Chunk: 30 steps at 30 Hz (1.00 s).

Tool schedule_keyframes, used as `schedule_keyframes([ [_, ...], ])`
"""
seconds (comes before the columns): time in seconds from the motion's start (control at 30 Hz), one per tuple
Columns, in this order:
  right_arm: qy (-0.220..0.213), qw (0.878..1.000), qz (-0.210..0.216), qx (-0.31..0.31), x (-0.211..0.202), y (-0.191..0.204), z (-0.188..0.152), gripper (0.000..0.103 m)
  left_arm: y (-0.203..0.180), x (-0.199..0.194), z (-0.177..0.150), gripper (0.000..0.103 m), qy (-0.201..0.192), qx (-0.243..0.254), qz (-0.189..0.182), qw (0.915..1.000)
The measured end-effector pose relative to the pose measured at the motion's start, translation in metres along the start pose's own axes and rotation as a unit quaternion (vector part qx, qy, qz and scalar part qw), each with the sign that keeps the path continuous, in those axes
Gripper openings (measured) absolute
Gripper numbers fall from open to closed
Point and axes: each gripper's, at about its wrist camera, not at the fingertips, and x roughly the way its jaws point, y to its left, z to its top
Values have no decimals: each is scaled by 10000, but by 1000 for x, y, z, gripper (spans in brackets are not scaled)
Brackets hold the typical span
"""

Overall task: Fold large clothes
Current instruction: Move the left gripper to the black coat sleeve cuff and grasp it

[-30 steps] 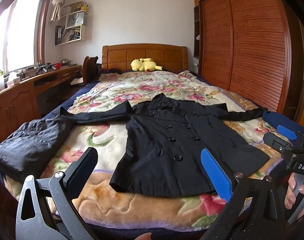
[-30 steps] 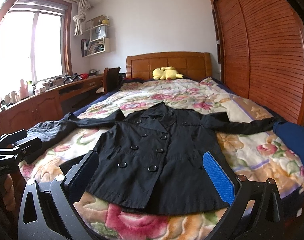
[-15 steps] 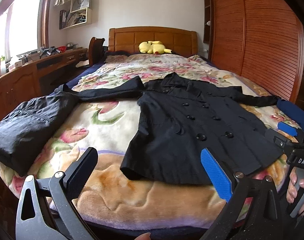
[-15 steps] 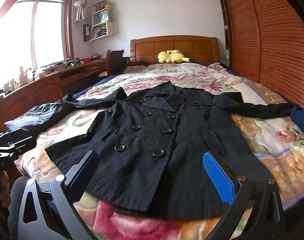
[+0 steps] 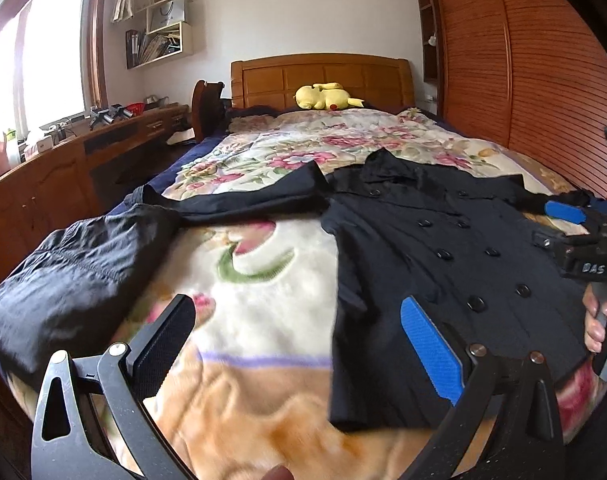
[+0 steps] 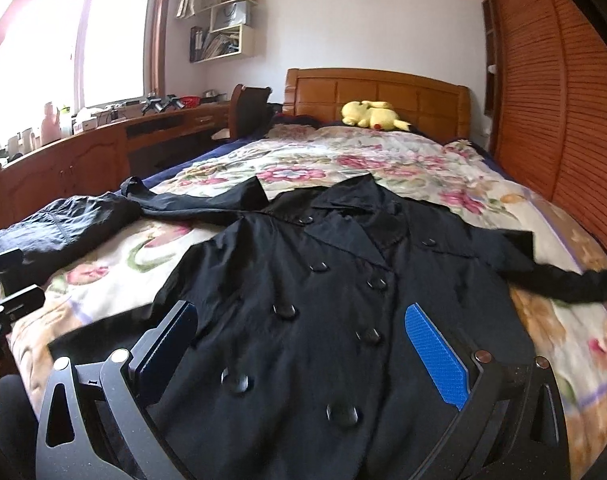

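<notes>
Nothing folded yet: the coat lies face up and buttoned, spread flat across the foot end of the bed, hem at the foot edge, collar toward the headboard, both sleeves stretched out toward the bed's side edges. The left hand-held gripper hovers over the blanket near the foot edge, just beside the coat's hem corner, jaws wide apart, holding nothing. The right hand-held gripper hangs above the coat's lower front, jaws also apart and empty. A second dark garment sits bundled at the bed's left edge. By my read, every fold, sleeves and body, remains to do.
</notes>
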Motion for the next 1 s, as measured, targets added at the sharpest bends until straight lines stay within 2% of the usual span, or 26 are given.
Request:
schedule_keyframes([
  [0.13, 221, 9997, 82, -114, 36, 3, 4, 103, 15, 23, 17, 103, 138, -35, 42, 9999],
  [0.2, 471, 9987, -3, -192, 54, 2, -1, 103, 19, 31, 23, 103, 166, -47, 22, 9998],
  [0.43, 903, 9955, 281, 103, 81, -15, -18, 103, 18, 78, 48, 103, 403, 286, -83, 9987],
  [0.73, 999, 9942, 384, 111, 86, -19, -12, 103, 30, 152, 68, 103, 730, 114, -428, 9963],
  [0.83, 1004, 9942, 371, 132, 88, -20, -12, 103, 36, 168, 74, 103, 720, 3, -593, 9956],
  [0.97, 995, 9944, 339, 134, 88, -19, -13, 103, 42, 191, 83, 103, 735, -37, -566, 9957],
  [1.0, 997, 9944, 336, 130, 89, -18, -14, 103, 46, 199, 85, 99, 776, -96, -587, 9952],
])
